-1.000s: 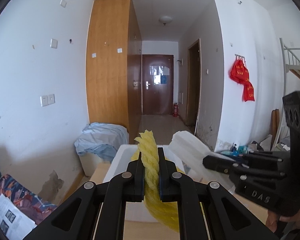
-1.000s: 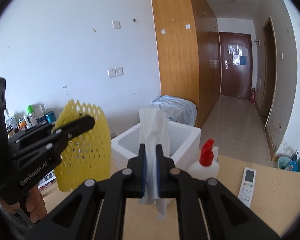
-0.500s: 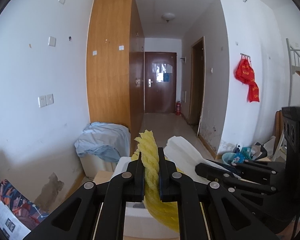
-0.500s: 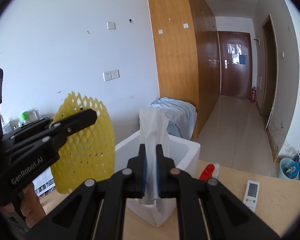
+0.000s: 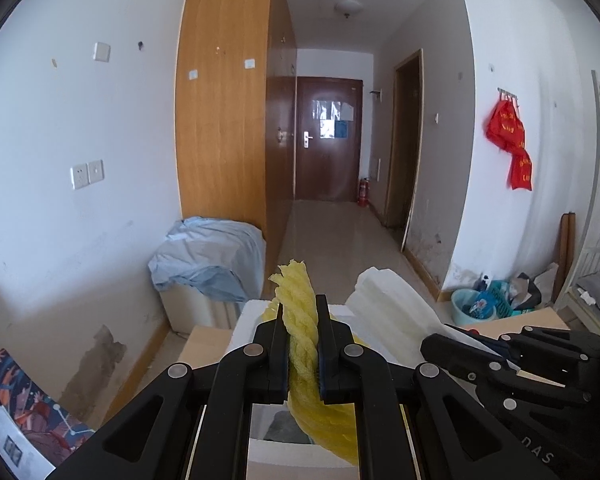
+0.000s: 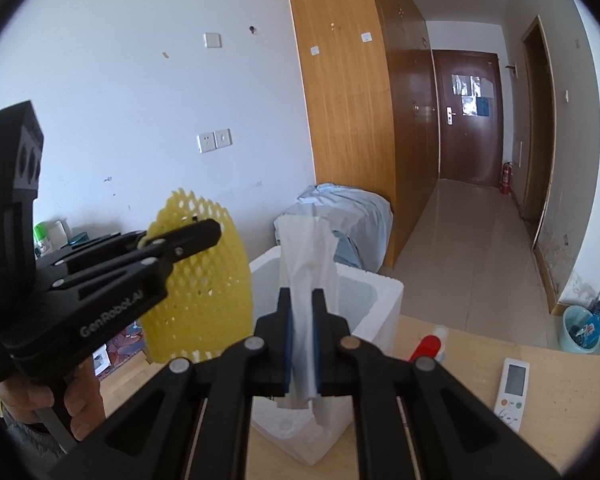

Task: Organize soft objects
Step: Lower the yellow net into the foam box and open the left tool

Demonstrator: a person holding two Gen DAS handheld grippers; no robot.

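Carry-to-container step. The left gripper (image 5: pixel 303 344) is clamped on a yellow foam net sleeve (image 5: pixel 300 320); the right gripper (image 6: pixel 302 344) is clamped on a white foam sheet (image 6: pixel 306 280). Both soft items hang in the air over the open white foam box (image 6: pixel 376 296) on the desk (image 6: pixel 560 384). Judged next: lower each item inside the box walls, then part the fingers; light foam may cling to the pads.

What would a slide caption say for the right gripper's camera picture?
Right gripper pinches white foam wrap above a white foam box; left gripper holds yellow foam net.
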